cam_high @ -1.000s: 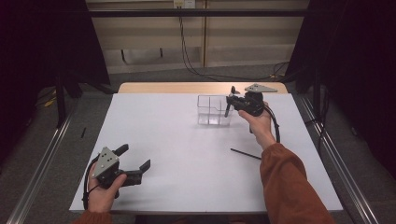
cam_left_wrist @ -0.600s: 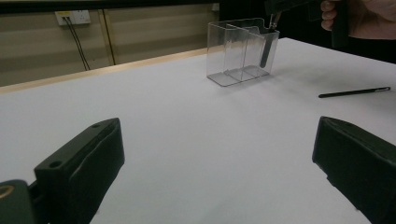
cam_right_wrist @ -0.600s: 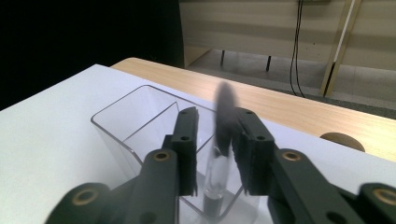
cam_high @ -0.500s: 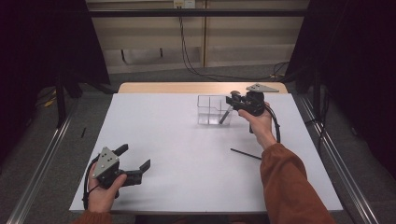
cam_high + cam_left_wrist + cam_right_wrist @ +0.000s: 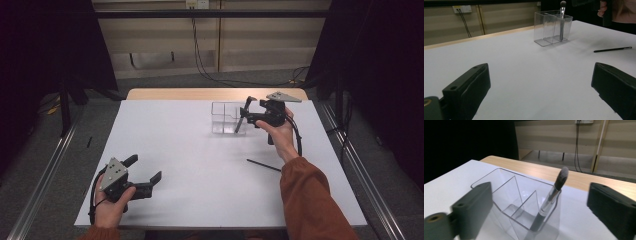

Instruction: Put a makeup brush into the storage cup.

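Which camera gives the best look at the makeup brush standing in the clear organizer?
The right gripper view: the makeup brush is close, bristles up, leaning in an end compartment of the clear organizer. The left gripper view shows it farther off but upright and clear; the high view shows a small dark stick beside the right gripper.

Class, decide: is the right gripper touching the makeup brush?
Apart. In the right gripper view, the right gripper has just opened; the makeup brush leans in the clear organizer, clear of both jaws.

Brush [image 5: 550, 200] handle base blurred behind clear organizer [image 5: 506, 195] wall, pencil [image 5: 612, 49] details too small
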Demonstrator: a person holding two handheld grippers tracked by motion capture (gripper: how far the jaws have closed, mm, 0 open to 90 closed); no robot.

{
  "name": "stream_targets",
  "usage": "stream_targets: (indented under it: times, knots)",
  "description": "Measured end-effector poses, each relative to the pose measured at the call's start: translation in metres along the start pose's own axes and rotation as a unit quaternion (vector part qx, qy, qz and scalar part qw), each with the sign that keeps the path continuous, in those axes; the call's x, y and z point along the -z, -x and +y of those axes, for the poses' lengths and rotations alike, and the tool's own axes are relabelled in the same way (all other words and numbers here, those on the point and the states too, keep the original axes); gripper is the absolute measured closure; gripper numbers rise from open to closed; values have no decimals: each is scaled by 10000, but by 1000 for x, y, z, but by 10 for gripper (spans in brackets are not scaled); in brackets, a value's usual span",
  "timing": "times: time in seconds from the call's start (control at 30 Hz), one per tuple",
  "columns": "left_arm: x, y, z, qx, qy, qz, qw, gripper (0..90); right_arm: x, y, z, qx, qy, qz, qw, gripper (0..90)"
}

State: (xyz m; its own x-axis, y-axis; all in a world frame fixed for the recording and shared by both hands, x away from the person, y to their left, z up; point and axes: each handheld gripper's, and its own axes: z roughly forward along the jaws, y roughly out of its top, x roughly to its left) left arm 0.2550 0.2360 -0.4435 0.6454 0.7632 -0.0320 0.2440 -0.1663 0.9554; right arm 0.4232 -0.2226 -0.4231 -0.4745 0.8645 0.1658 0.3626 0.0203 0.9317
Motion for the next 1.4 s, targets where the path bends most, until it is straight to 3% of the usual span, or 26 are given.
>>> stream_targets:
  times: [0.13, 0.47, 0.7, 0.77, 0.97, 1.4]
  knots:
    - [0, 0, 0, 12, -3, 5, 10000, 22, 5, 2, -1, -39, 12, 83, 10000, 0]
    - [0, -1, 0, 0, 0, 14, 10000, 22, 19, 2, -8, -45, 4, 118, 9999, 0]
    - [0, 0, 0, 17, 5, 23, 10000, 22, 33, -4, -14, 116, 56, 93, 9999, 2]
    - [0, 0, 0, 15, 1, 22, 10000, 22, 38, -4, -14, 27, 107, 169, 9998, 4]
    - [1, -1, 0, 55, 29, 49, 10000, 22, 52, -6, -17, 89, 150, 292, 9994, 0]
    - [1, -1, 0, 67, 36, 60, 10000, 22, 78, -7, -30, 169, 104, 127, 9997, 0]
